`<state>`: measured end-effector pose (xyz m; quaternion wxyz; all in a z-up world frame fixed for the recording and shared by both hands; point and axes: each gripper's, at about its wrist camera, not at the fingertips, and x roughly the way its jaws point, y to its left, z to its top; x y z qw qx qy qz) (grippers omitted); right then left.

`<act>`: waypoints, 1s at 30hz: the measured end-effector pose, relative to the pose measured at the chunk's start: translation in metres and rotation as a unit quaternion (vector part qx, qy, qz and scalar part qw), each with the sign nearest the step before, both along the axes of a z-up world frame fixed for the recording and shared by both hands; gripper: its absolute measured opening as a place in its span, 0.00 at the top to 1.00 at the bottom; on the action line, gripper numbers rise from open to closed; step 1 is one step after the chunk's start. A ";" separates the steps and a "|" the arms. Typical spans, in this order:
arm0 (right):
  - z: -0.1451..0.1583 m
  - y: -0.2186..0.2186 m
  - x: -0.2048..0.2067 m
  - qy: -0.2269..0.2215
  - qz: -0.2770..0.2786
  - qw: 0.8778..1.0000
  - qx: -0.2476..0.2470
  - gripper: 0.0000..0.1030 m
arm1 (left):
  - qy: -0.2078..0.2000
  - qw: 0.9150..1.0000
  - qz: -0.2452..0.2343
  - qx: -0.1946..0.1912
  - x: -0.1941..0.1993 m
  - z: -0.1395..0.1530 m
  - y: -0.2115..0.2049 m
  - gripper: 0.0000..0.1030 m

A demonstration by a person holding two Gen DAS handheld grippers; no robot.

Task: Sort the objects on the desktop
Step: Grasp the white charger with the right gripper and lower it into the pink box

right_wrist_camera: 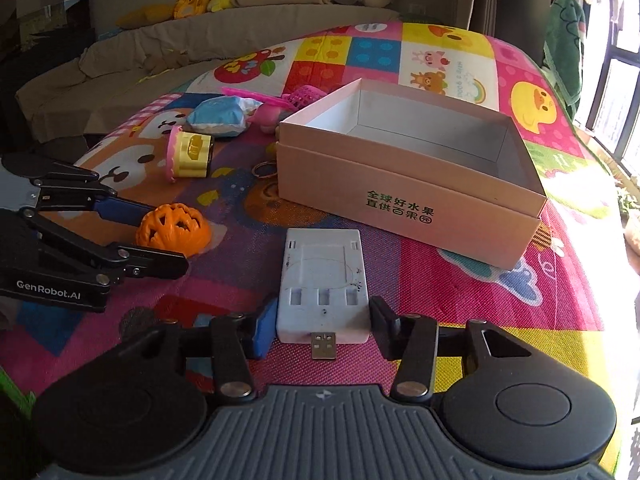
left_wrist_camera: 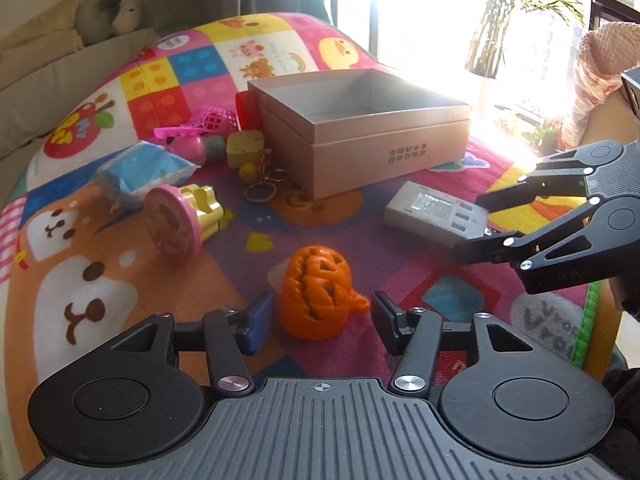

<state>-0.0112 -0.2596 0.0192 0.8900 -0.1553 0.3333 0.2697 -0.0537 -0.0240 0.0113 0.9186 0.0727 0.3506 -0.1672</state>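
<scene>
2 jaws around pumpkin (left_wrist_camera: pixel 316 292), charger (right_wrist_camera: pixel 324 284)

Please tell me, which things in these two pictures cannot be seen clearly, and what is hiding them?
- Red object, left wrist view: mostly hidden behind the open box; cannot tell what it is.
- Keyrings, right wrist view: partly hidden by the box wall.
- Left wrist view: window glare washes out the mat beyond the box.
- White USB device, right wrist view: right gripper flanks it; contact with the pads is unclear.
</scene>
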 end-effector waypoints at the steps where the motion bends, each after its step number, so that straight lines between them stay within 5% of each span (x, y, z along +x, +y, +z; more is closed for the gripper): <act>1: 0.000 -0.005 -0.002 -0.016 -0.009 1.000 -0.016 0.26 | 0.000 1.000 0.008 0.003 -0.003 -0.001 0.002 0.29; 7: -0.004 -0.028 0.006 -0.088 -0.114 0.984 -0.102 0.19 | -0.003 0.997 0.069 0.019 0.001 0.001 0.017 0.19; 13: 0.010 -0.036 0.011 0.004 -0.128 0.990 0.055 0.03 | -0.006 0.997 0.073 0.009 -0.001 0.006 0.023 0.14; 18: 0.000 -0.012 0.025 0.065 -0.145 0.982 0.098 0.03 | -0.008 0.998 0.059 0.003 -0.005 0.007 0.016 0.11; 23: -0.009 0.009 0.036 0.033 -0.160 0.984 0.065 0.07 | -0.007 0.998 0.061 -0.009 -0.003 0.006 0.014 0.11; 27: -0.009 0.013 0.033 0.016 -0.142 0.988 0.052 0.25 | -0.011 0.998 0.061 -0.021 0.004 0.007 0.008 0.12; 30: -0.008 0.011 0.029 0.015 -0.133 0.990 0.049 0.25 | -0.013 0.998 0.055 -0.019 0.014 0.004 -0.003 0.19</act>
